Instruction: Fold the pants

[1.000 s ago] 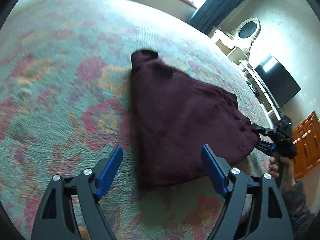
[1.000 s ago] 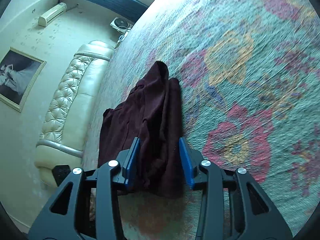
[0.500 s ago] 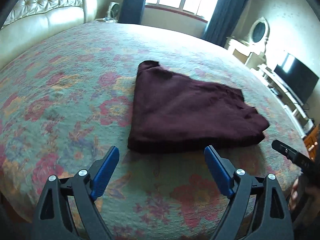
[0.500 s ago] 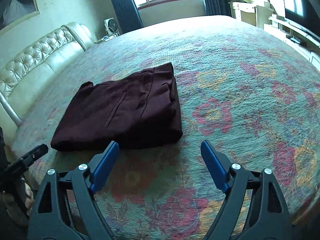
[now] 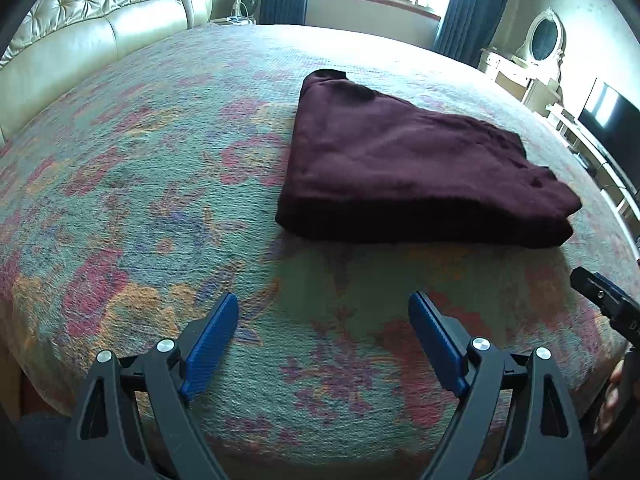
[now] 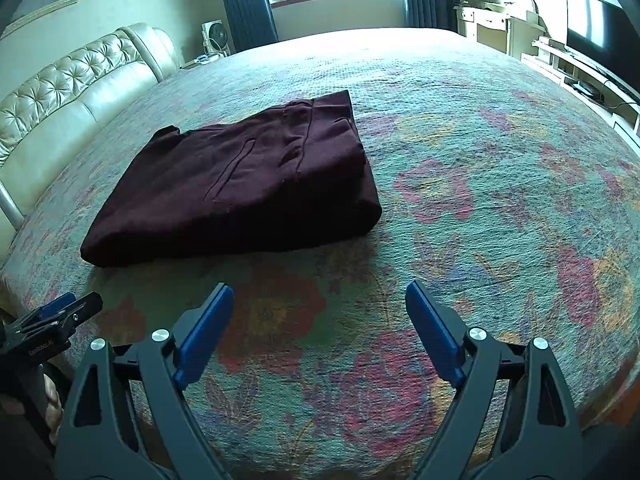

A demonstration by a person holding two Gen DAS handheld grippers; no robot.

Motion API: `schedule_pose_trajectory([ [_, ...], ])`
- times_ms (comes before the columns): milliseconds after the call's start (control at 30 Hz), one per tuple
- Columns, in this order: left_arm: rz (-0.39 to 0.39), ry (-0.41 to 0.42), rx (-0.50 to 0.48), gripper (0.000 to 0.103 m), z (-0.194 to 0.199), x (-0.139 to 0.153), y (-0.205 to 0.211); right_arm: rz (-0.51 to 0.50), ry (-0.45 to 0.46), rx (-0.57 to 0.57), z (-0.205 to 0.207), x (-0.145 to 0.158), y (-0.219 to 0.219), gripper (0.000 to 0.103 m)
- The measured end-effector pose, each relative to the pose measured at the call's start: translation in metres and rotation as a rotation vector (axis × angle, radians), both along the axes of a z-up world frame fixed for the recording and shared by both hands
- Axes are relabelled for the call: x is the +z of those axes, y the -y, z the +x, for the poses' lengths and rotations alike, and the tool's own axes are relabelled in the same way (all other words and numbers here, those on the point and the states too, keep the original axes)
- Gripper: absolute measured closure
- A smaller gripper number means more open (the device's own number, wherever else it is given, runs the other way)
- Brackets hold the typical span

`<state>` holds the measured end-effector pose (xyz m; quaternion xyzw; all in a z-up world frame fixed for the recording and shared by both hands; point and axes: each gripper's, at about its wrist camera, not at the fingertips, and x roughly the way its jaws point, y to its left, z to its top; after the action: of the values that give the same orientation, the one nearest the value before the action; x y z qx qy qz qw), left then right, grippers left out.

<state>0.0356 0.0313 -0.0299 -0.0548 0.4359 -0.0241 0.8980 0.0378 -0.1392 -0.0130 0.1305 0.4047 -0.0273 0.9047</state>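
Dark maroon pants (image 5: 404,168) lie folded into a flat bundle on a bed with a floral cover (image 5: 160,200). In the right wrist view the same pants (image 6: 248,184) show a pocket seam on top. My left gripper (image 5: 324,308) is open above the cover, short of the bundle's near edge, with nothing between its blue pads. My right gripper (image 6: 320,296) is open too, also back from the bundle and holding nothing. Each gripper shows at the edge of the other's view: the right gripper (image 5: 600,300), the left gripper (image 6: 60,316).
A tufted cream headboard (image 5: 100,36) runs along the left side of the bed. Windows with dark curtains (image 6: 244,0) are at the far end. A dresser with an oval mirror (image 5: 540,48) and a television (image 6: 600,36) stand to the right.
The right gripper let go of the pants, opened wide and drew back. The left gripper also drew back from the bundle. The pants now lie flat and still.
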Motion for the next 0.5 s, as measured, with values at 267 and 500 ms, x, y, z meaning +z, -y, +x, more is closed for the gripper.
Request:
schedule_pose_trajectory([
  [267, 0.017, 0.000, 0.001, 0.017, 0.002, -0.001, 0.000, 0.004, -0.026, 0.000, 0.001, -0.008, -0.002, 0.015],
  [500, 0.034, -0.004, -0.006, 0.014, 0.005, -0.004, 0.001, -0.016, -0.038, 0.005, 0.003, -0.015, -0.004, 0.015],
])
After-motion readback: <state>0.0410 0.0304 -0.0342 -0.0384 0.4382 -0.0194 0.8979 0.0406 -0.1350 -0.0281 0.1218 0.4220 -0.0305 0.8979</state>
